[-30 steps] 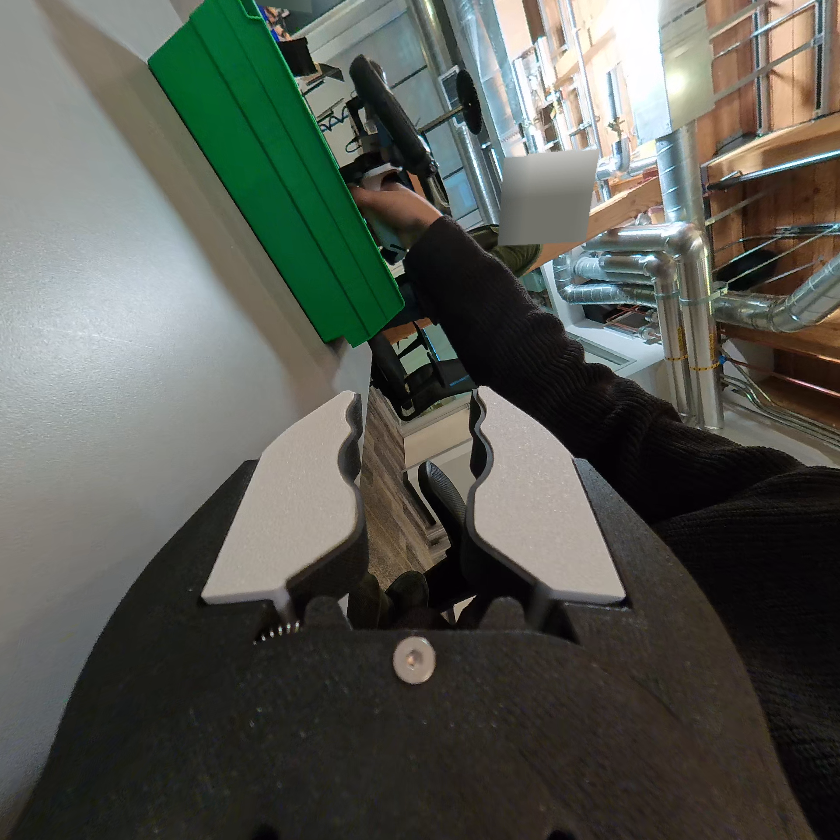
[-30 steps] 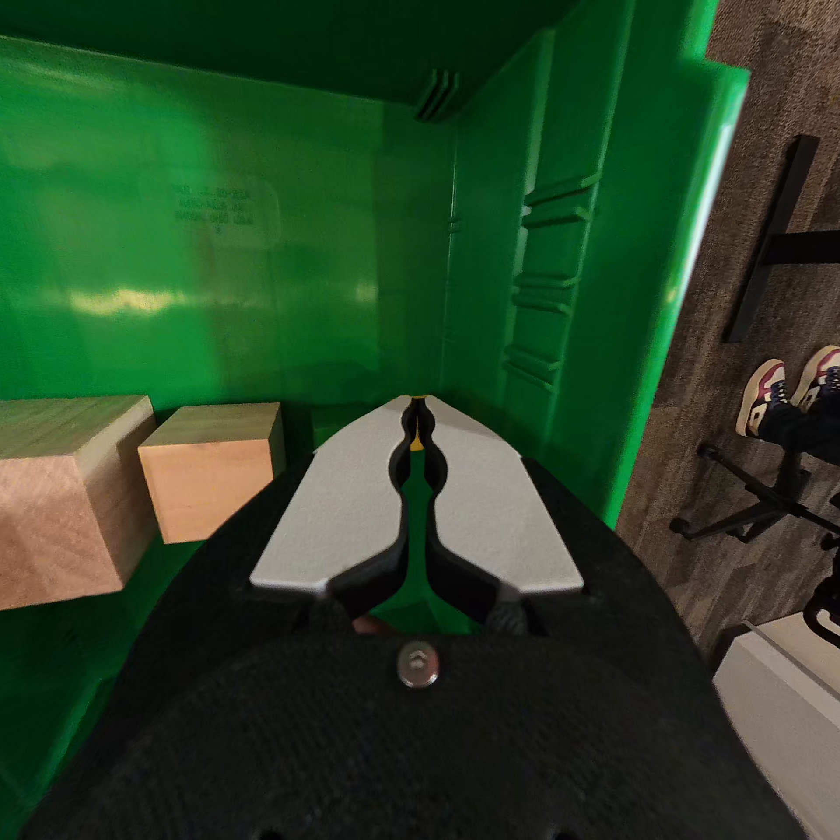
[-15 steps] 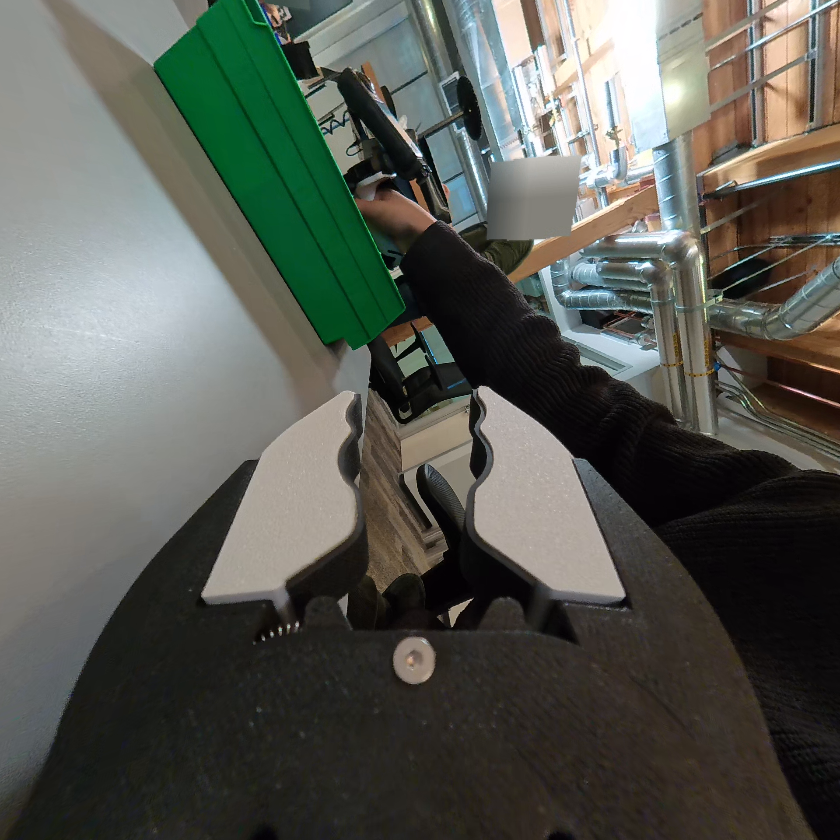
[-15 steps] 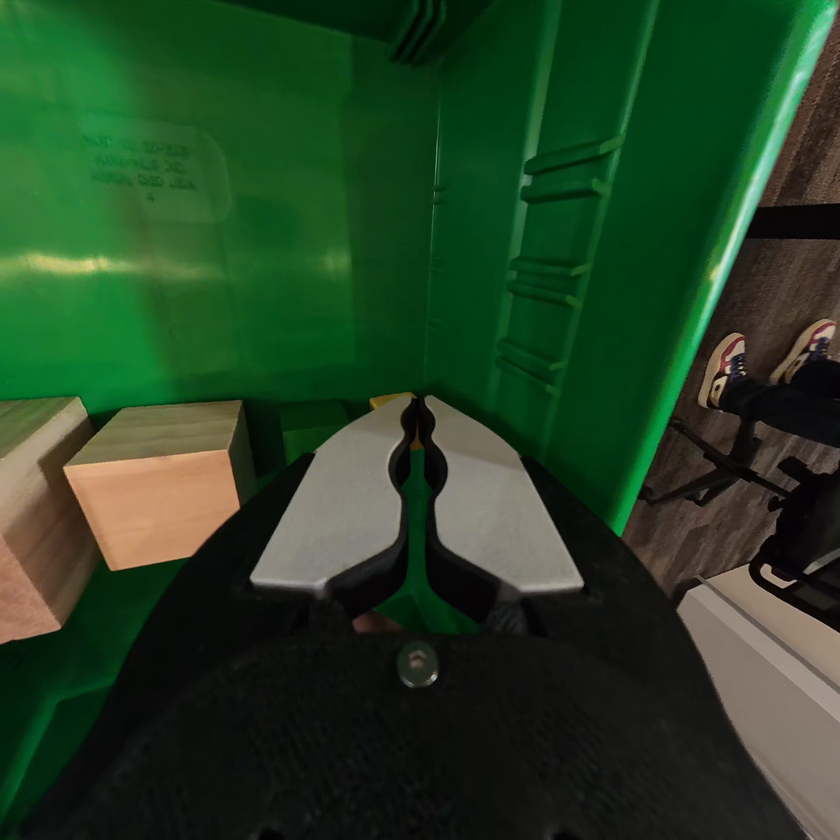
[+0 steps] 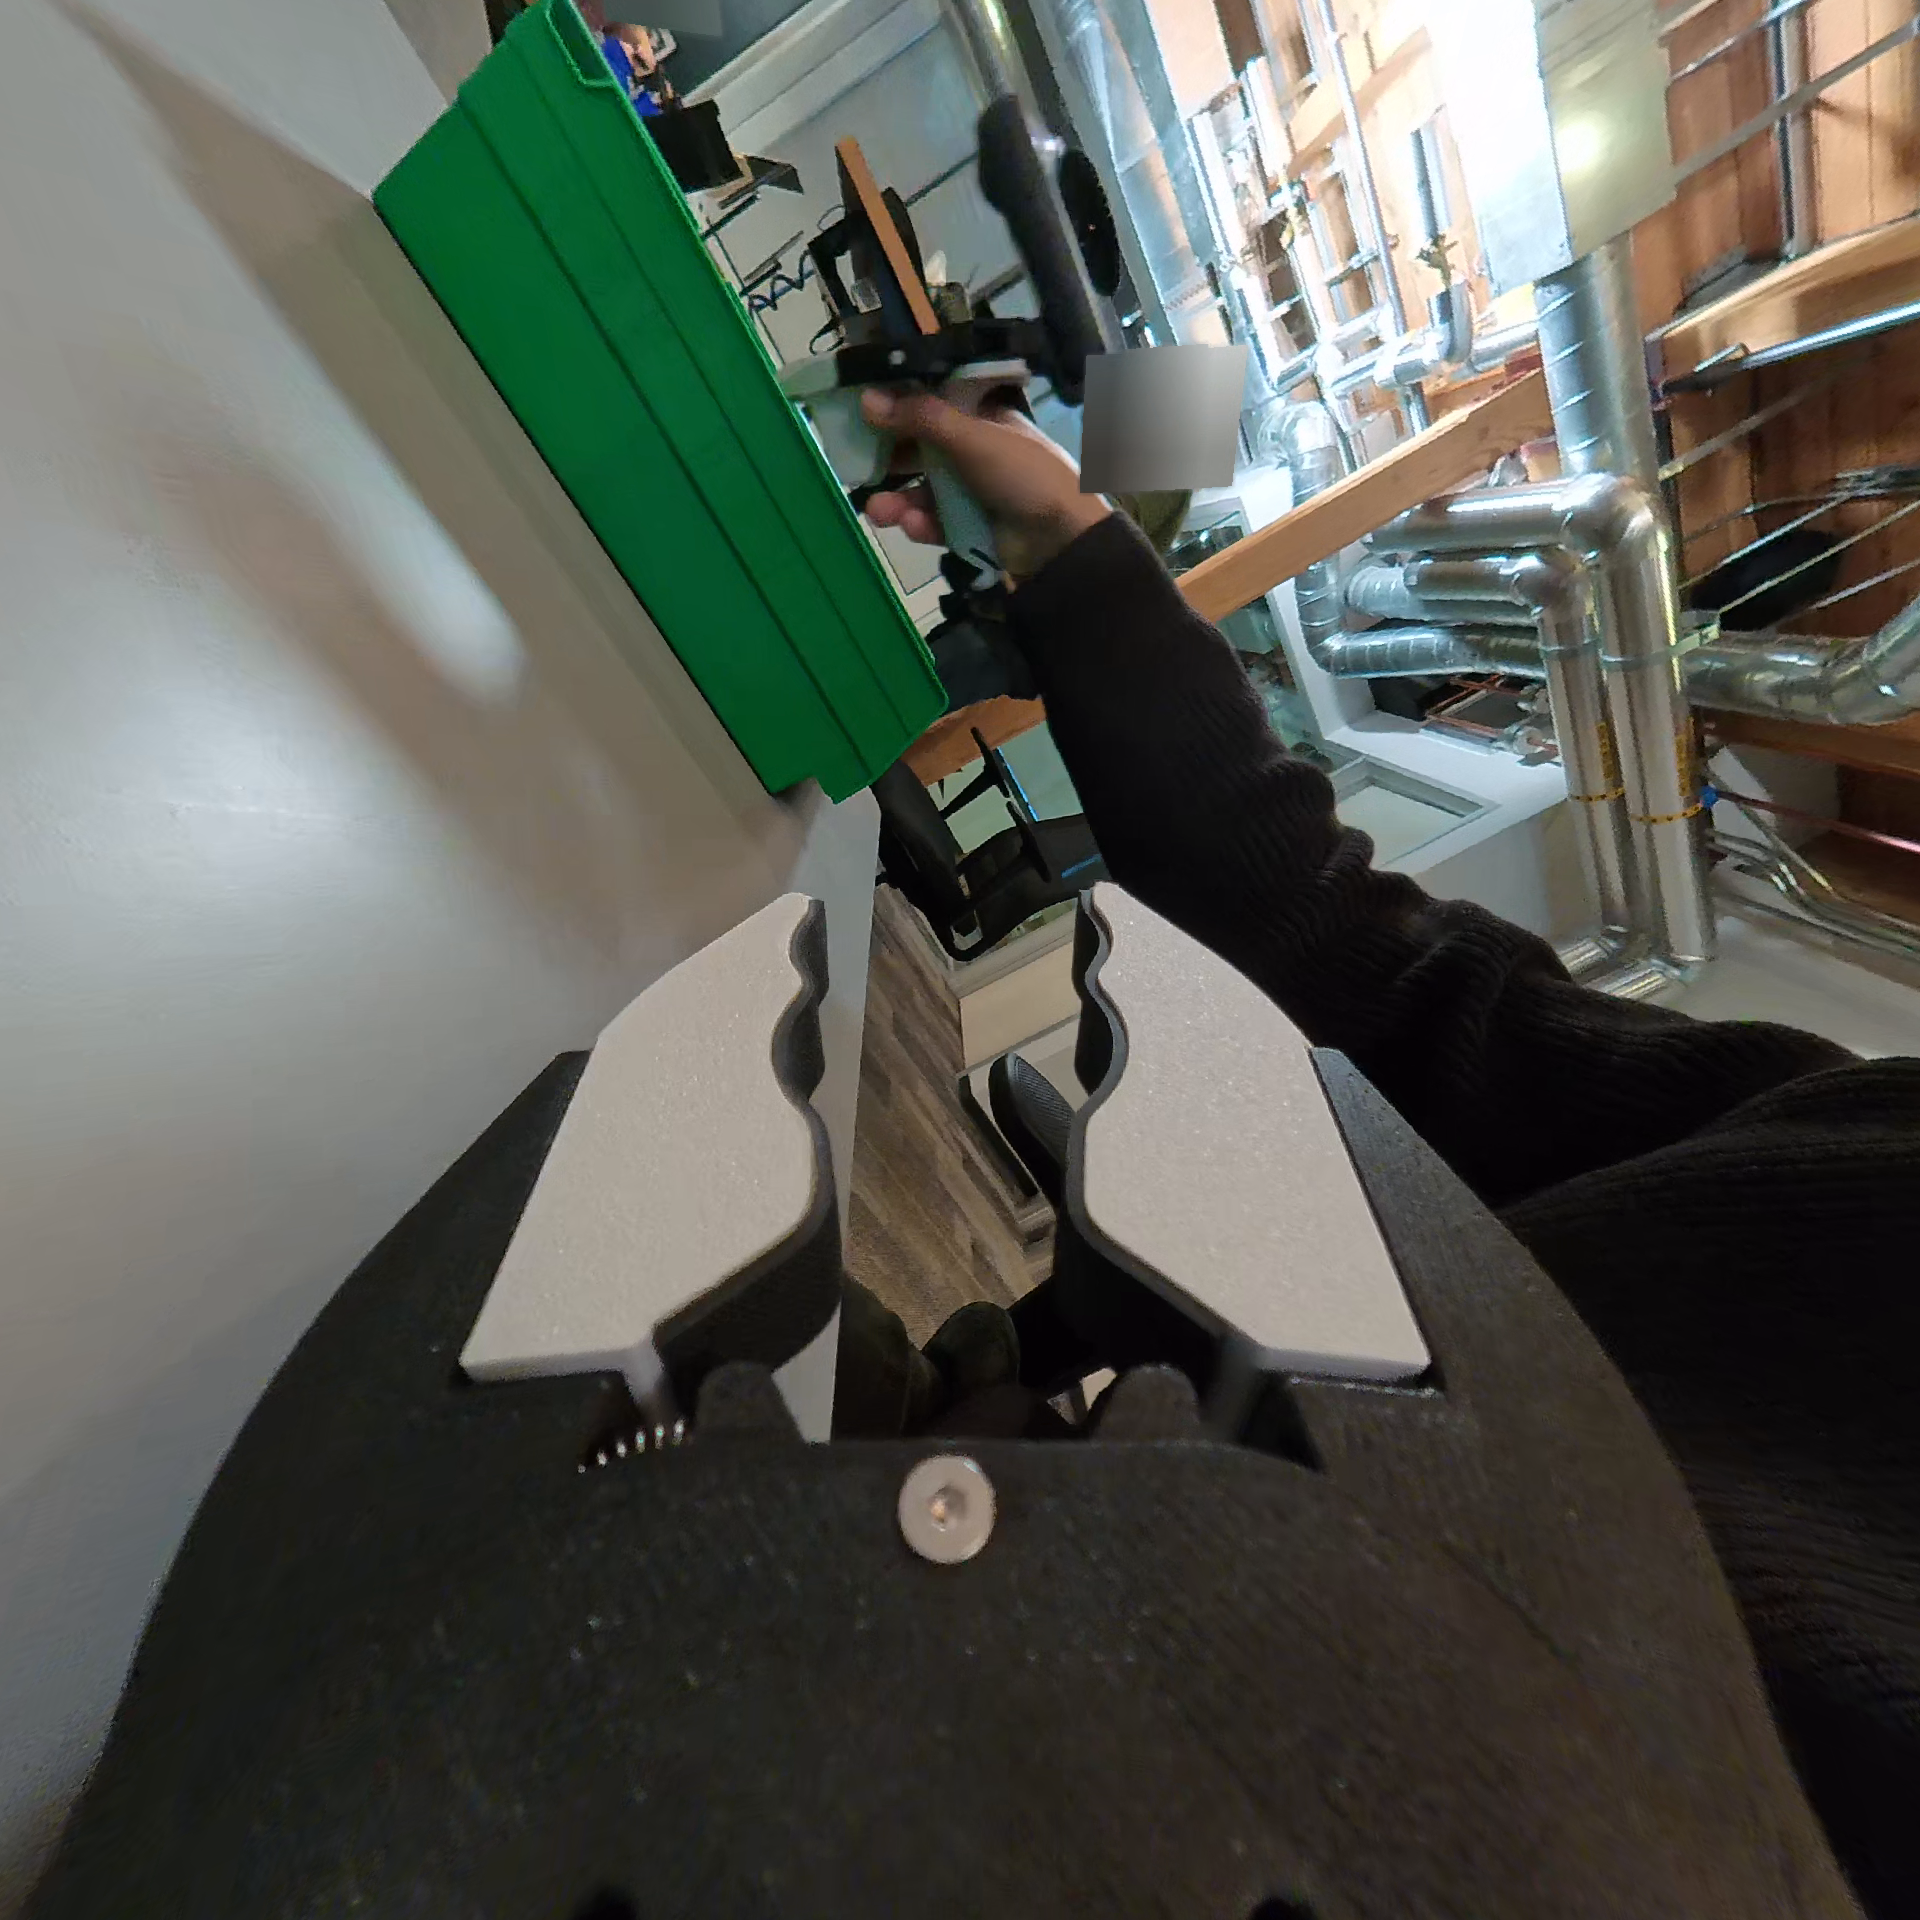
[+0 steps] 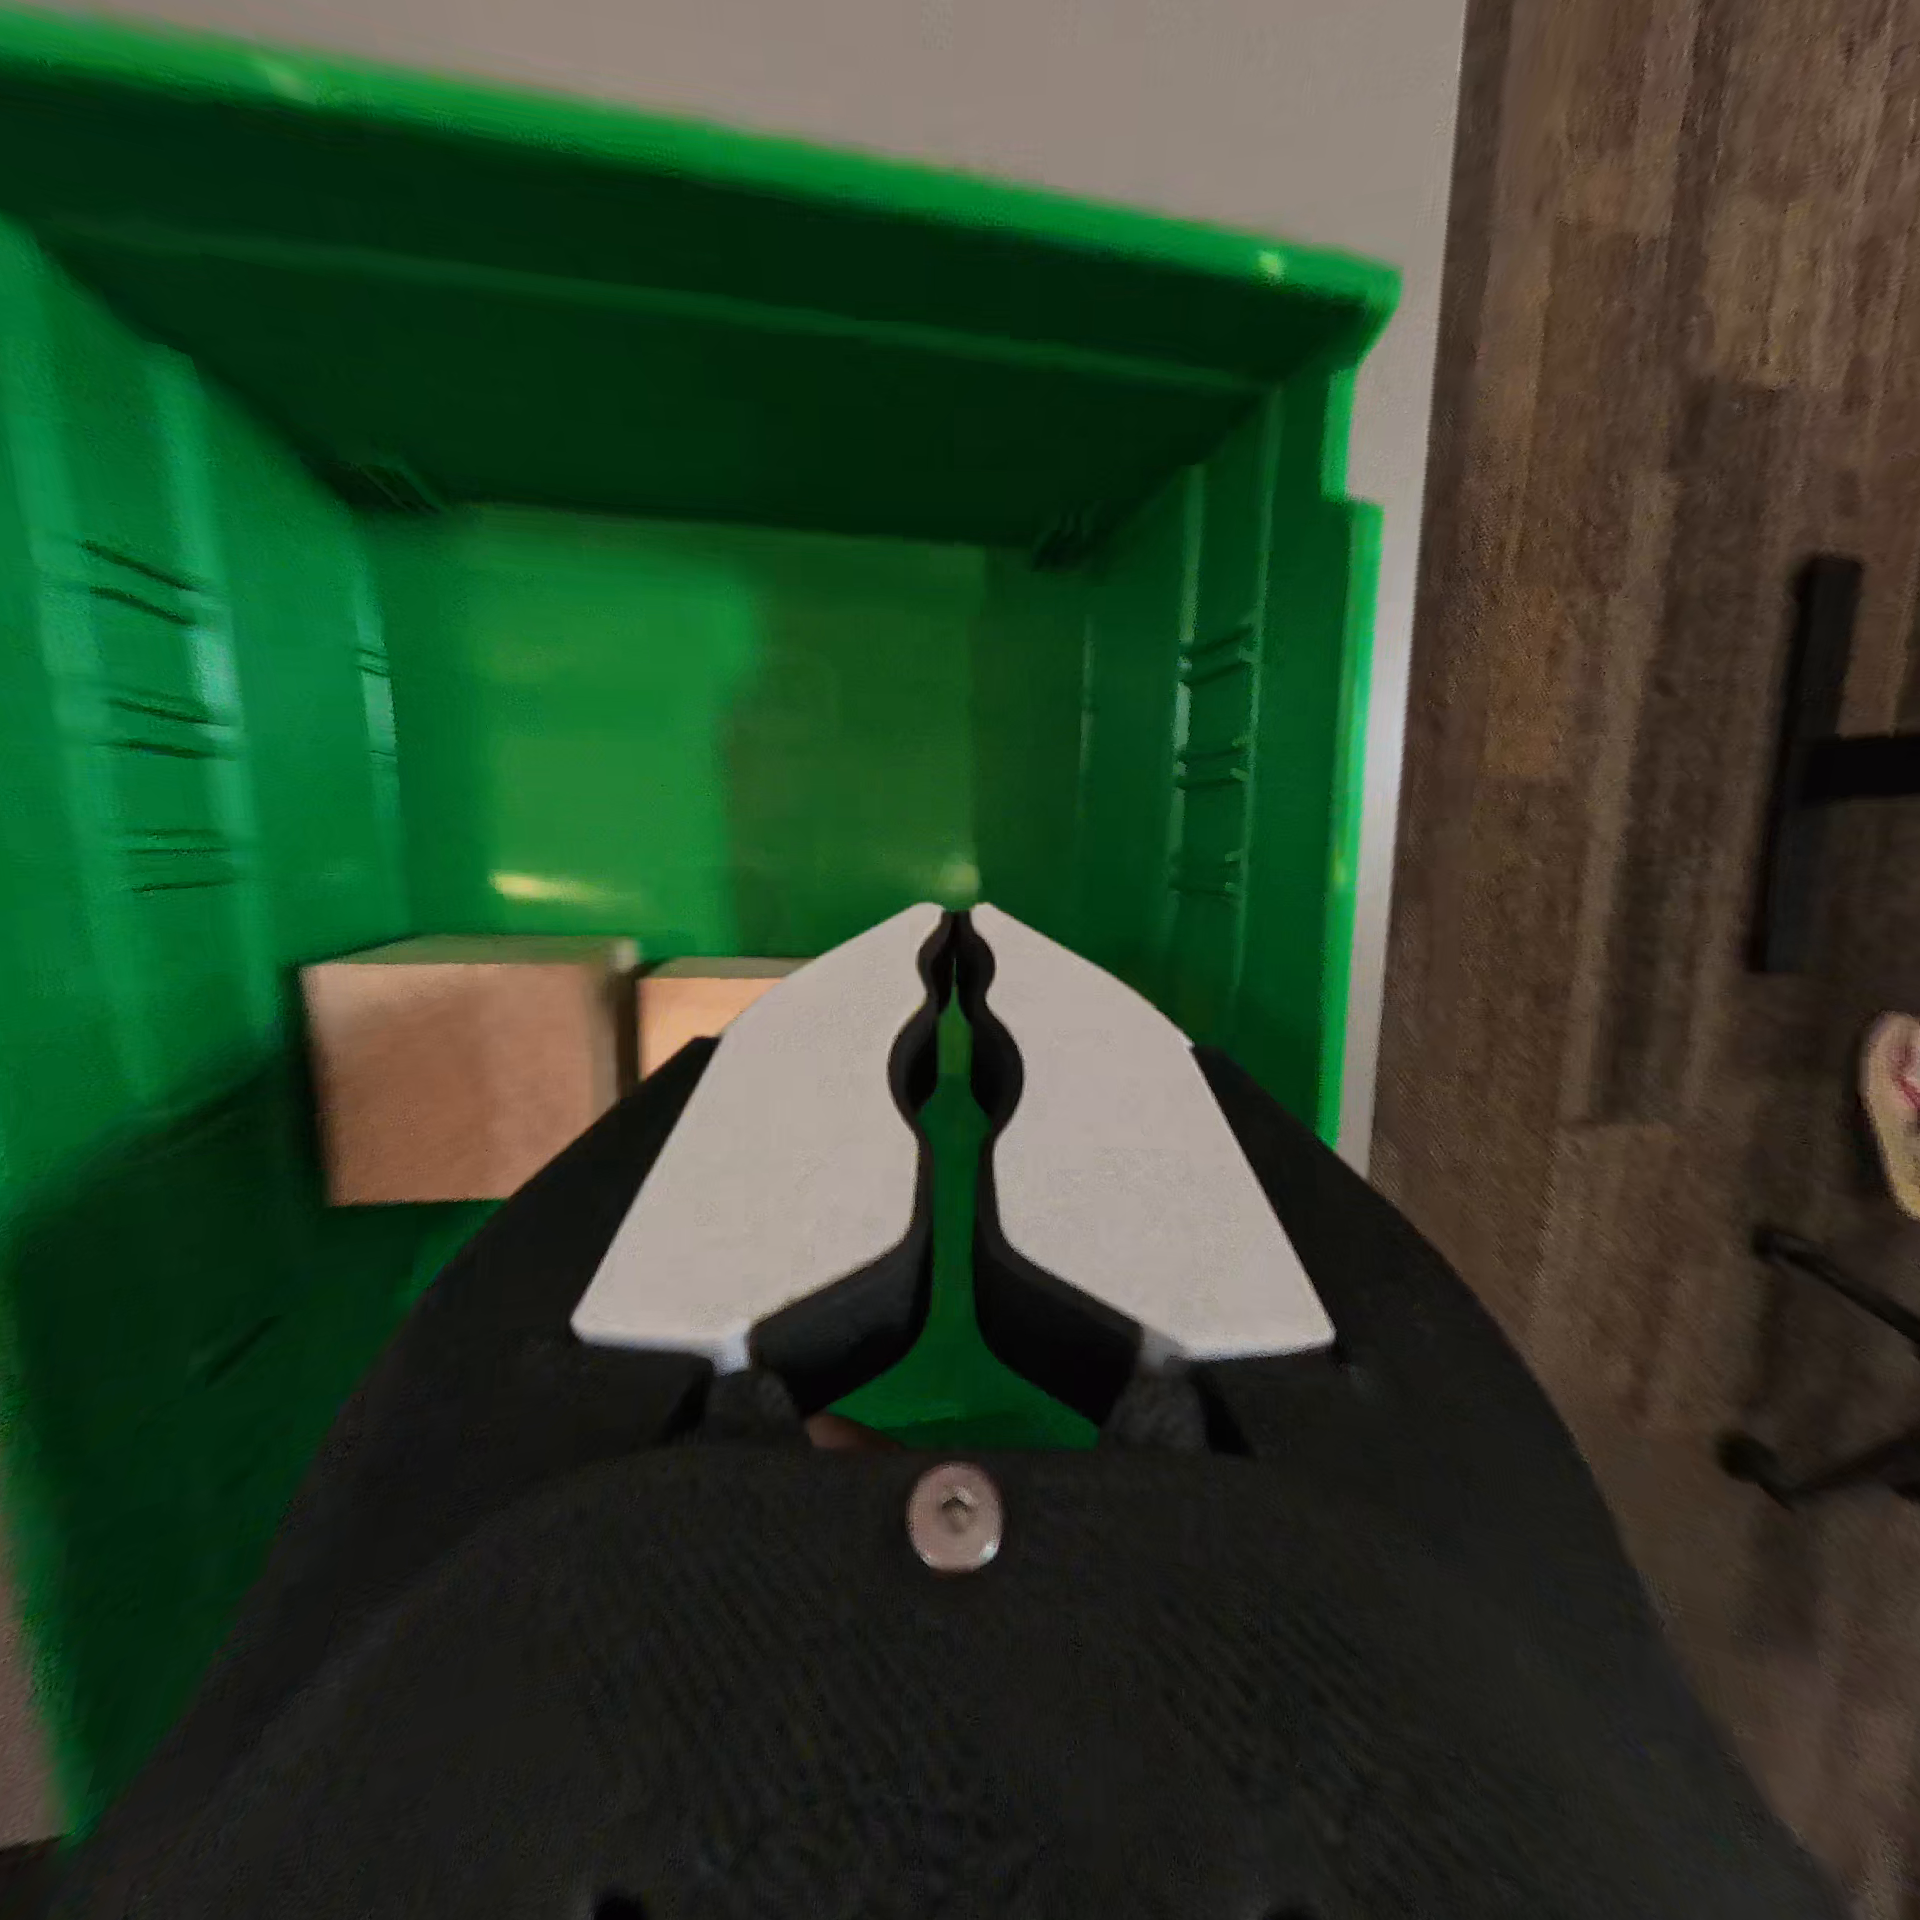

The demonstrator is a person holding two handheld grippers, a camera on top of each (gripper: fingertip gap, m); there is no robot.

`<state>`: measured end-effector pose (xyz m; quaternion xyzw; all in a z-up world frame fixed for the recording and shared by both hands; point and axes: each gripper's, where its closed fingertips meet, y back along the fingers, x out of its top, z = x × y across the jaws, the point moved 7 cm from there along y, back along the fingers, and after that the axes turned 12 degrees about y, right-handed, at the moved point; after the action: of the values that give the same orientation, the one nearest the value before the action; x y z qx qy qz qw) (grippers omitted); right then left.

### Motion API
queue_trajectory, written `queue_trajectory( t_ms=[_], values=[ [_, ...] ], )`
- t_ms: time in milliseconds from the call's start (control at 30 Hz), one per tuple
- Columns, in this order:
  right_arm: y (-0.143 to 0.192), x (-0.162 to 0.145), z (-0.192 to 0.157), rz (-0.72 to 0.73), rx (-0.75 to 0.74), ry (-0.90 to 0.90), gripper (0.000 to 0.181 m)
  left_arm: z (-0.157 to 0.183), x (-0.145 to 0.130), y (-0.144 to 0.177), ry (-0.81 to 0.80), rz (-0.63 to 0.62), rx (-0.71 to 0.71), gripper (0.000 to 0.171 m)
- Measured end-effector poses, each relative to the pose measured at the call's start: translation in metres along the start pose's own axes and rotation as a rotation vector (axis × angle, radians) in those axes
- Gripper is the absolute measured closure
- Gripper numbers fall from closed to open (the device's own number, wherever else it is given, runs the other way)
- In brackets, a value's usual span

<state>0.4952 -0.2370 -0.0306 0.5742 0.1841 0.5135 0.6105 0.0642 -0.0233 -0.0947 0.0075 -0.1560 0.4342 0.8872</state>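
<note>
i see a workshop-like lab: silver ducts (image 5: pixel 1590 582) on the far right, wooden beams (image 5: pixel 1351 499), office chair (image 5: pixel 966 862).

Two blocks (image 6: pixel 457 1070) side by side (touching?) in bin (image 6: pixel 727 395).

Left gripper (image 5: pixel 948 925), jaws apart, beside table edge (image 5: pixel 854 1039)

Green bin (image 6: pixel 727 416), tan wooden blocks (image 6: pixel 457 1081), black sleeve (image 5: pixel 1195 748).
</note>
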Motion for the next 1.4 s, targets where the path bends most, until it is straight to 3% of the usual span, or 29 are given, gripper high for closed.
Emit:
queue_trajectory(
  t_ms=[167,400,500,600,767,867,1000,1133,1233,1400],
  values=[
    [0.063,0.015,-0.037,0.306,0.125,-0.002,0.181,0.001,0.005,0.003,-0.047,0.011,0.025,0.125],
    [0.150,0.016,-0.142,0.764,0.401,0.077,0.176,0.006,0.012,0.008,-0.178,0.015,0.079,0.125],
    [0.172,0.008,-0.184,0.943,0.475,0.088,0.173,0.007,0.015,0.012,-0.298,0.009,0.146,0.125],
    [0.173,-0.003,-0.232,1.056,0.669,0.084,0.165,0.012,0.021,0.020,-0.396,0.041,0.213,0.125],
    [0.134,-0.033,-0.310,1.030,0.954,0.106,0.157,0.039,0.034,0.037,-0.310,0.246,0.174,0.120],
    [0.118,-0.046,-0.337,0.986,1.121,0.057,0.150,0.042,0.033,0.047,-0.404,0.265,0.299,0.108],
    [0.111,-0.048,-0.348,0.920,1.335,-0.043,0.119,0.040,0.037,0.061,-0.498,0.318,0.473,0.090],
    [0.099,-0.053,-0.348,0.853,1.322,0.059,0.098,0.034,0.044,0.071,-0.528,0.319,0.574,0.073],
    [0.096,-0.055,-0.346,0.854,1.267,0.148,0.097,0.024,0.044,0.073,-0.618,0.233,0.700,0.063],
    [0.082,-0.052,-0.342,0.864,1.120,0.184,0.090,0.022,0.040,0.069,-0.705,0.132,0.746,0.063]
  ],
)
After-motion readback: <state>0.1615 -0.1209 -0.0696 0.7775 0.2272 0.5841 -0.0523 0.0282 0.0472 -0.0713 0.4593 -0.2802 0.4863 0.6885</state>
